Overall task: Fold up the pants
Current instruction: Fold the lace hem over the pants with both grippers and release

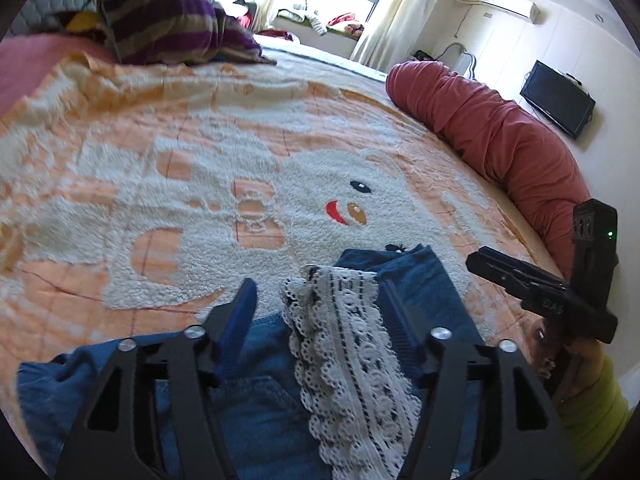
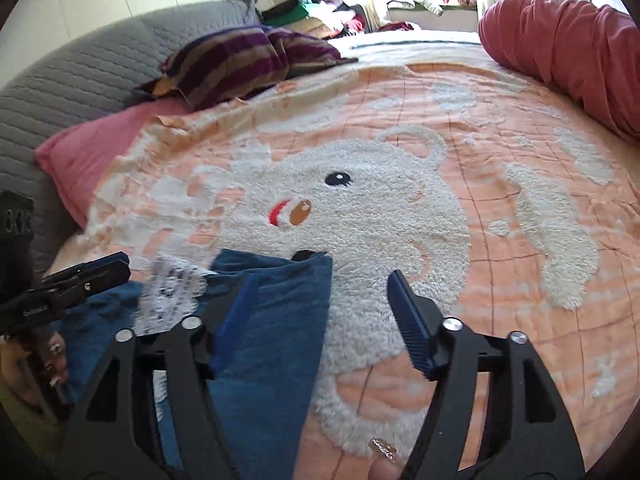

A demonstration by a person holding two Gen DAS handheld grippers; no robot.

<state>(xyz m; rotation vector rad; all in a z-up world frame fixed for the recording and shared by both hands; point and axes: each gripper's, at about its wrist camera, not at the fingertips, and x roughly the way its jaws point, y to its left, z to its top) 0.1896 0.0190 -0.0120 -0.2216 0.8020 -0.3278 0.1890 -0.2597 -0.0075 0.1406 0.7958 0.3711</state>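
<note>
The pants (image 1: 256, 408) lie on the bed at the near edge of the blanket (image 1: 168, 184), a blue denim bundle with a white lace strip (image 1: 352, 352) draped over the top of it. From the right wrist view I see the denim already doubled over, its far edge ending just short of the bear's face woven into the blanket, with a small dark tag at that far corner.

My left hand-held gripper (image 1: 320, 304) hangs over the pants with its fingers spread; the lace and denim lie between them, but the pads do not press on either. My right hand-held gripper (image 2: 324, 300) is spread too, its left finger over the right edge of the denim and its right finger over bare blanket. Neither holds anything.

I judge a fold has just been laid down and let go, so the step in hand is the release between folds. The bundle looks thick and uneven, and the lace sits loose on top.

The next move, as I read it, calls for a fresh grip on the near or side edge of the bundle with both grippers, taking the lace in with the denim so it does not slide off, then carrying that edge across. The red bolster (image 1: 500, 136) and striped pillow (image 1: 168, 28) lie well apart from the work.
</note>
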